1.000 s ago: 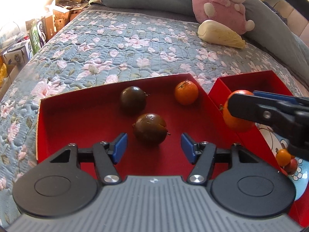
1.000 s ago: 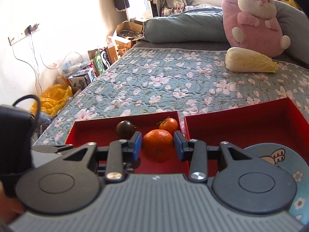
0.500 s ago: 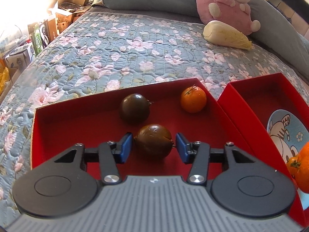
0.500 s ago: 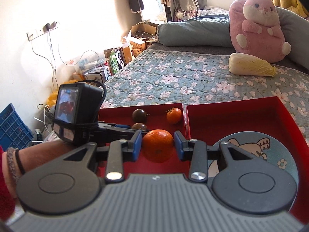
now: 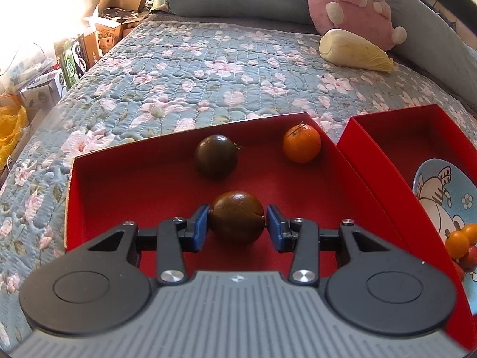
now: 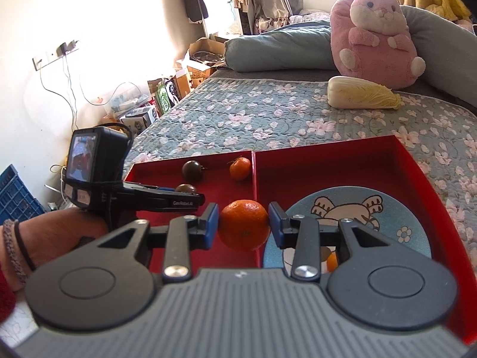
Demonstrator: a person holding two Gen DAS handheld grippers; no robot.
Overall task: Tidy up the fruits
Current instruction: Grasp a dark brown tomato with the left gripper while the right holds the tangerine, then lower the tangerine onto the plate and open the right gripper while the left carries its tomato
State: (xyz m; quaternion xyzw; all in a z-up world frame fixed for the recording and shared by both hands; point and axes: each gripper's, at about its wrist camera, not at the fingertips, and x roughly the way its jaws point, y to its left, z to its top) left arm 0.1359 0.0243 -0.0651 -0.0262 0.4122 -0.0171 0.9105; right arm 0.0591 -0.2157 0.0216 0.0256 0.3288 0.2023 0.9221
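In the left wrist view my left gripper point(image 5: 236, 226) is shut on a dark brown tomato point(image 5: 237, 216) low in the left red tray point(image 5: 119, 185). A second dark tomato point(image 5: 216, 155) and a small orange point(image 5: 301, 143) lie farther back in that tray. In the right wrist view my right gripper point(image 6: 244, 223) is shut on an orange point(image 6: 244, 224), held above the wall between the two trays. The right red tray point(image 6: 411, 164) holds a blue cartoon plate point(image 6: 387, 223). Small orange and red fruits point(image 5: 460, 247) lie on the plate.
The trays sit on a floral quilt point(image 5: 208, 68). A cabbage point(image 6: 362, 93) and a pink plush rabbit point(image 6: 375, 35) lie at the far side. Cardboard boxes point(image 5: 110, 35) stand beside the bed on the left. The left gripper's camera point(image 6: 89, 161) is near the right gripper.
My left gripper moved forward and closed on the near dark tomato. My right gripper lifted and carried the orange rightward, from over the left tray to the tray divider.
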